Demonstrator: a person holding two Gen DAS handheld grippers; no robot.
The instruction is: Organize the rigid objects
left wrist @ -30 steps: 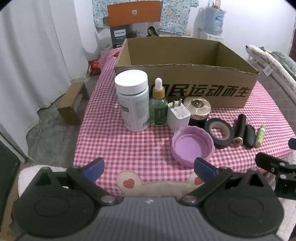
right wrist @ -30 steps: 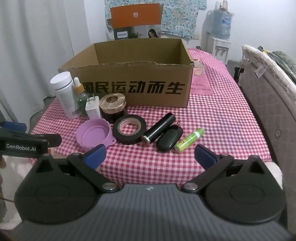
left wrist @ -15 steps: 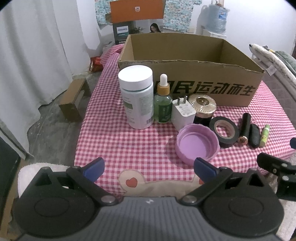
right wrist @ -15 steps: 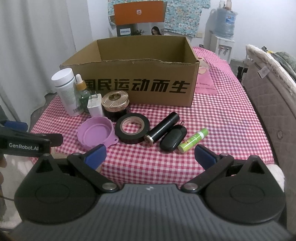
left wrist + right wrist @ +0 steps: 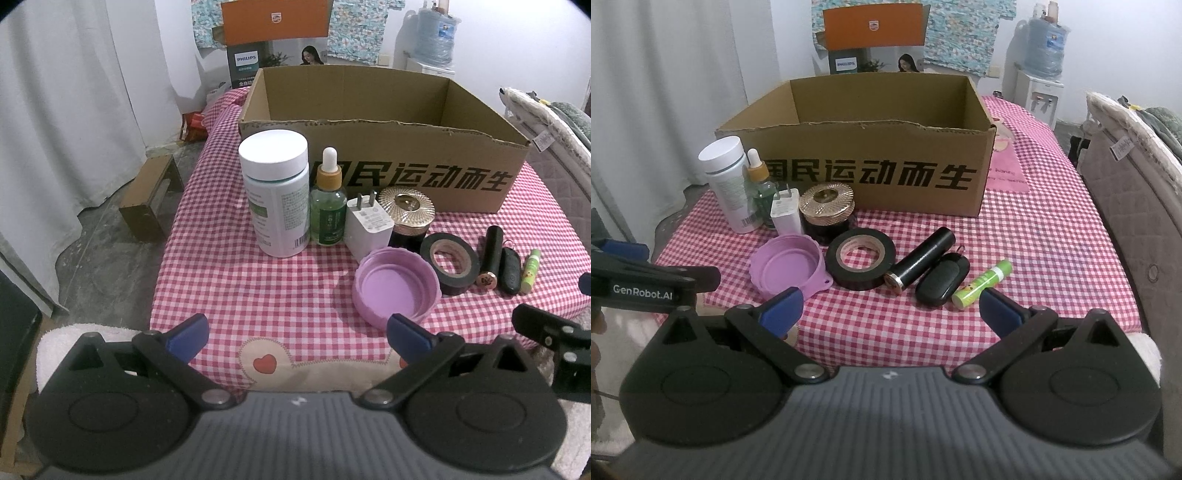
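Across the middle of both views, on a red-and-white checked surface [image 5: 258, 288]: a row of small rigid things in front of an open cardboard box [image 5: 406, 177] printed with black characters. At left of the row, upright and close together, a white-capped bottle [image 5: 275, 192], a green dropper bottle [image 5: 328, 206], a white plug adapter [image 5: 367, 225] and a gold-lidded dark jar [image 5: 408, 218]. Lower centre, a purple lid [image 5: 397, 286] lying open side up, just beside a black tape roll [image 5: 450, 264]. Further right, lying flat side by side: a black tube [image 5: 923, 258], a black fob [image 5: 942, 280], a green stick [image 5: 982, 282]. Bottom of the left view, left claw [image 5: 295, 334] spread wide, holding nothing, over the near edge. Bottom of the right view, right claw [image 5: 890, 308] likewise wide and empty, near the fob and stick.
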